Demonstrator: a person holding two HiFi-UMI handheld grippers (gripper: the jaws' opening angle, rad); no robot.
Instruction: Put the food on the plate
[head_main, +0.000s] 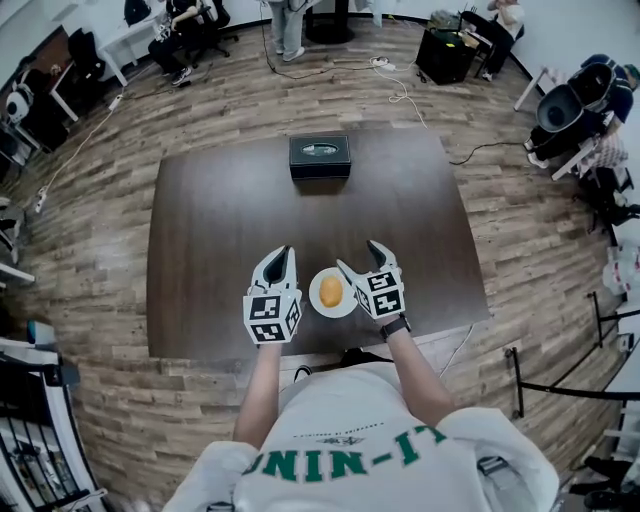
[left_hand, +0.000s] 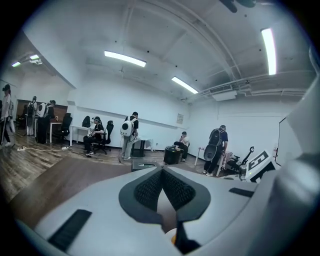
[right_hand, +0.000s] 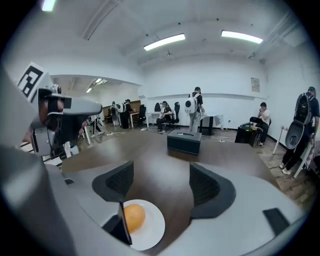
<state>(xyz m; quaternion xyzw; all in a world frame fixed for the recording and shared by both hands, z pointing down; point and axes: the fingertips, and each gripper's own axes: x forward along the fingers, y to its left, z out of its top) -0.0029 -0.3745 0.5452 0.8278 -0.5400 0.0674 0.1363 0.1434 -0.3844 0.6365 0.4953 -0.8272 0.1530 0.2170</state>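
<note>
A round orange piece of food (head_main: 331, 291) lies on a small white plate (head_main: 320, 303) near the front edge of the dark table (head_main: 230, 220). My left gripper (head_main: 283, 253) stands just left of the plate, its jaws shut with the pads meeting at the tips and nothing held. My right gripper (head_main: 360, 257) stands just right of the plate, open and empty. In the right gripper view the food (right_hand: 134, 216) and the plate (right_hand: 152, 229) lie low and left of the open jaws (right_hand: 162, 182). The left gripper view shows its closed pads (left_hand: 161, 172).
A black box (head_main: 320, 157) sits at the table's far edge, also seen in the right gripper view (right_hand: 184, 141). Wooden floor surrounds the table. People, chairs and desks stand along the room's far walls.
</note>
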